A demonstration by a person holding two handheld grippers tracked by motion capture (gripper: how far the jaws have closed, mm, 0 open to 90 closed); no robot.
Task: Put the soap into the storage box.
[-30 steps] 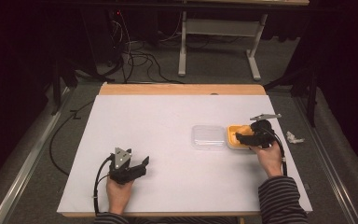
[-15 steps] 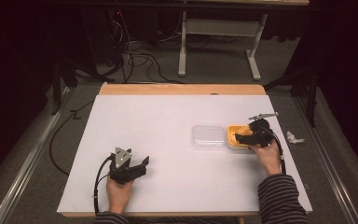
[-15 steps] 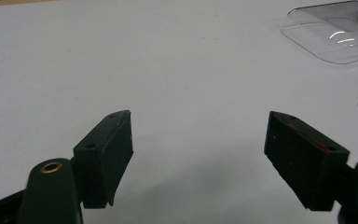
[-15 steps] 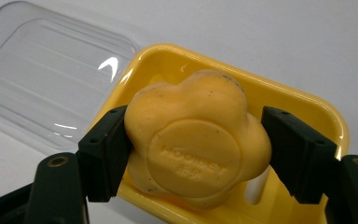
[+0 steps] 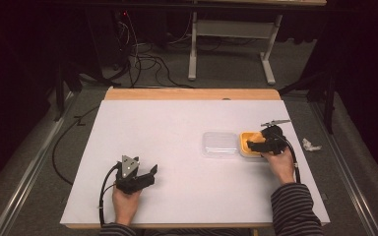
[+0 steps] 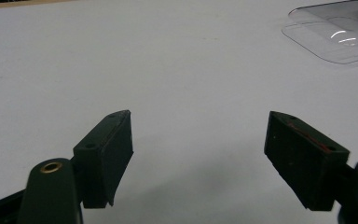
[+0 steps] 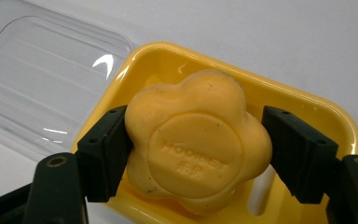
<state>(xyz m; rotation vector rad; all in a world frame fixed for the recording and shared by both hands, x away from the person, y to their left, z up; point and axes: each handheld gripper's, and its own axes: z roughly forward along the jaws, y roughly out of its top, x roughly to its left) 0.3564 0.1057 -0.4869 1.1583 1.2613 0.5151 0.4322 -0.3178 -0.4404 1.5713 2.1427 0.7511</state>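
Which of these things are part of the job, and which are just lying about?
Part of the job:
- flower-shaped soap, between the right claw jaws
- yellow soap dish under it
- clear lid beside the dish

Lying about:
- crumpled white scrap on the floor to the right
- cables on the floor beyond the table
- left claw, open, idle over bare table

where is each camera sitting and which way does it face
High view: above the person's side, looking forward and down on the table; both forearms, left gripper, right gripper.
Left gripper view: along open jaws over bare table.
Right gripper view: jaws closed on soap in yellow dish.
Shared: clear lid, in all three views.
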